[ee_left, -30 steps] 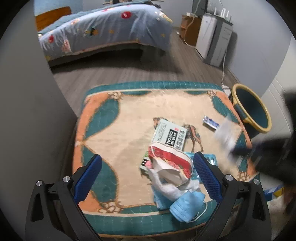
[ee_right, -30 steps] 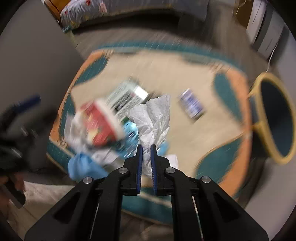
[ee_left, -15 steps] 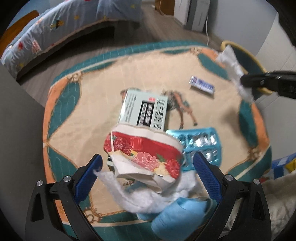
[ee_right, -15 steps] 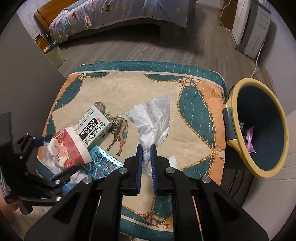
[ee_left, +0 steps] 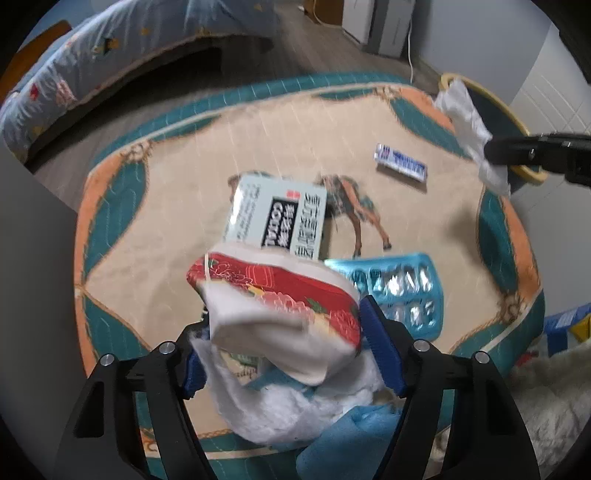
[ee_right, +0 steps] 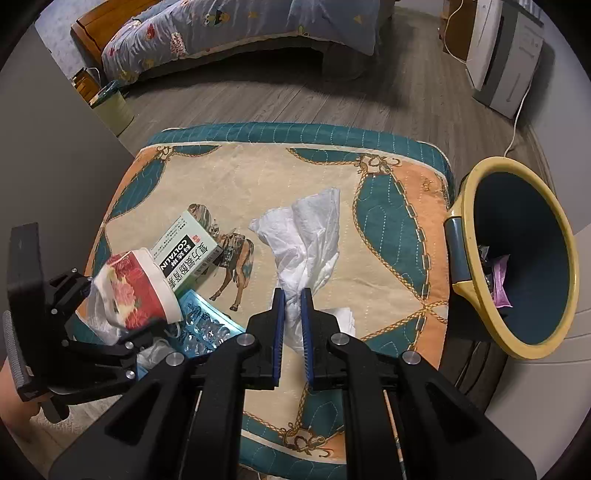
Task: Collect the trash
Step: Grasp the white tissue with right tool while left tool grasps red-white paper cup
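My right gripper point(ee_right: 292, 325) is shut on a crumpled white tissue point(ee_right: 306, 240) and holds it above the patterned table cover point(ee_right: 258, 184), left of the yellow-rimmed bin point(ee_right: 517, 347); tissue point(ee_left: 466, 114) and gripper point(ee_left: 495, 153) also show in the left wrist view. My left gripper point(ee_left: 284, 350) is closed on a crushed red flowered paper cup point(ee_left: 280, 306), lifted off the cover; it also shows in the right wrist view point(ee_right: 129, 288). Under it lie white wadding point(ee_left: 280, 410) and a blue face mask point(ee_left: 347, 439).
On the cover lie a pale green medicine box point(ee_left: 280, 218), a blue blister pack point(ee_left: 402, 291) and a small blue-white packet point(ee_left: 400, 166). The bin holds some trash point(ee_right: 498, 277). A bed point(ee_right: 240, 33) and a white appliance point(ee_right: 506, 59) stand beyond.
My left gripper has closed on the red cup and lifted it. My right gripper has carried the tissue right toward the bin, still gripped.
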The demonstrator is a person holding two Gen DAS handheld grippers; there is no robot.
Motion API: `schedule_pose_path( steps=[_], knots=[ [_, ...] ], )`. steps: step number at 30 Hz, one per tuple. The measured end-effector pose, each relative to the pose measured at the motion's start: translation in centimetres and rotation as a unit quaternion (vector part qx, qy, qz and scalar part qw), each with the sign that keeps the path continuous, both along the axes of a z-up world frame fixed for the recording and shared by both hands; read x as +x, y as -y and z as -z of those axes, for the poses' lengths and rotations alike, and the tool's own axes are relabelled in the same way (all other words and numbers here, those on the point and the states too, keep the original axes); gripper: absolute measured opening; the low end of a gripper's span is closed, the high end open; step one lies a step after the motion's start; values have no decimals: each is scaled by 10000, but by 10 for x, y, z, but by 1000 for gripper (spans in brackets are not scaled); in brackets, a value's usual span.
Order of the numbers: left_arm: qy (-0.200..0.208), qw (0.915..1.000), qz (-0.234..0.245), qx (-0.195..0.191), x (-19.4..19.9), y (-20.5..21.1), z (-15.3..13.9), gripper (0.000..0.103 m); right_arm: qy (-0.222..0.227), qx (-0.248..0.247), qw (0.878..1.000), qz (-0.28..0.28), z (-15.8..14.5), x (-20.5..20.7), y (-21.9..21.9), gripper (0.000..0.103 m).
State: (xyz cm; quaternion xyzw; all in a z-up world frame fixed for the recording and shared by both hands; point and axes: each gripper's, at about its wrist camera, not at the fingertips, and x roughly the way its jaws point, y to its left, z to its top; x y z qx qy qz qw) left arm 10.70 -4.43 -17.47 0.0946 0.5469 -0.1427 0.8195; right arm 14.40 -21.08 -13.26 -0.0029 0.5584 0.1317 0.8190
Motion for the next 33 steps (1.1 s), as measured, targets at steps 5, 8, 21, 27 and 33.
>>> schedule_pose_path(
  steps=[5, 8, 21, 27, 33],
  knots=[
    [27, 9997, -93, -211, 7, -4, -8, 13, 94, 50, 9999, 27, -7, 0, 2, 8],
    [87, 9993, -174, -325, 8, -9, -13, 4, 93, 33, 9999, 28, -6, 0, 2, 8],
    [178, 9953, -649, -697, 39, -23, -18, 61, 128, 170, 9997, 122, -11, 3, 6, 8],
    [231, 9929, -1006, -597, 72, -27, -4, 86, 40, 129, 9998, 126, -2, 14, 13, 8],
    [102, 9949, -951, -333, 100, -14, 15, 90, -71, 225, 9996, 138, 7, 27, 18, 8]
  ],
)
